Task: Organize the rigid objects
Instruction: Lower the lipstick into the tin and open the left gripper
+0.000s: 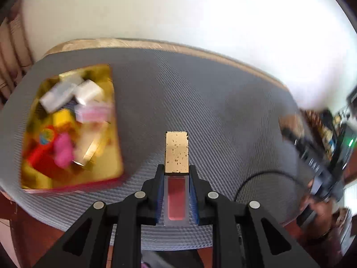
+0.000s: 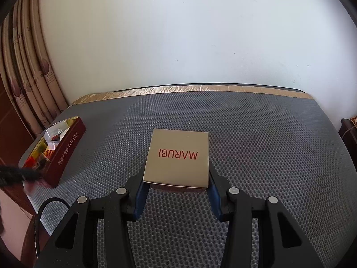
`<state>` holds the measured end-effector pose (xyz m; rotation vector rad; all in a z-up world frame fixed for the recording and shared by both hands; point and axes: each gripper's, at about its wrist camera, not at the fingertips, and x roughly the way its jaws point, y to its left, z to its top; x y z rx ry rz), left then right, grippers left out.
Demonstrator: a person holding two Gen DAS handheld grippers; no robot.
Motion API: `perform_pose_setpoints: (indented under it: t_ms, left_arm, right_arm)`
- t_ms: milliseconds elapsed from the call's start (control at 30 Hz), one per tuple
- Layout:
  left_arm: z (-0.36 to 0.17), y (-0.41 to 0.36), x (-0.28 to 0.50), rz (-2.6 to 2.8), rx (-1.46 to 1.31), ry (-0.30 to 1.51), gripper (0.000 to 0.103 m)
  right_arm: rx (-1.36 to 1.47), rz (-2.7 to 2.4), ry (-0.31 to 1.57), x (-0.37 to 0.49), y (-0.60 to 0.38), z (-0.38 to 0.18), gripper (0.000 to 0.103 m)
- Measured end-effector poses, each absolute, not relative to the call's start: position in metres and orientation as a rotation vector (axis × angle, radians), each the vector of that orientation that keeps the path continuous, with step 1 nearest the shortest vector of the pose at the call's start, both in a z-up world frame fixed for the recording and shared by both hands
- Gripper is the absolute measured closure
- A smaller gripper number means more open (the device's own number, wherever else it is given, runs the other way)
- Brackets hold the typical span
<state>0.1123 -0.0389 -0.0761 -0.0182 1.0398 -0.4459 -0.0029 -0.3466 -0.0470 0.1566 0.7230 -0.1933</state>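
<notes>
Centrally, a gold-capped lip-gloss tube (image 1: 176, 174) is pinched in the left gripper (image 1: 176, 172) above the grey mesh mat (image 1: 200, 93), right of the blurred, crowded toffee box (image 1: 107, 178), while the right gripper (image 2: 176, 185) clamps a flat MARUBI box (image 2: 178, 156) over open mat, the right-wrist view alone showing the curtain (image 2: 26, 78).

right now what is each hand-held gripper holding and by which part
The left hand-held gripper grips a lip gloss tube by its clear pink body; the gold cap sticks out ahead. The right hand-held gripper pinches the MARUBI box by its near side edges.
</notes>
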Motion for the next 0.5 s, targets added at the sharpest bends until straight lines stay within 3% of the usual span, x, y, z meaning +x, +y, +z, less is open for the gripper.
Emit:
perform_pose_setpoints:
  t_ms: [167, 500]
  left_arm:
    - [-0.05, 0.023, 0.146, -0.27, -0.033, 0.989, 0.083]
    - [-0.086, 0.074, 0.207, -0.1, -0.046, 1.032, 0.083]
  right_arm:
    - [0.162, -0.175, 0.718, -0.002, -0.339, -0.044, 0.06]
    - [0.141, -0.146, 0.726, 0.005, -0.324, -0.04, 0.06]
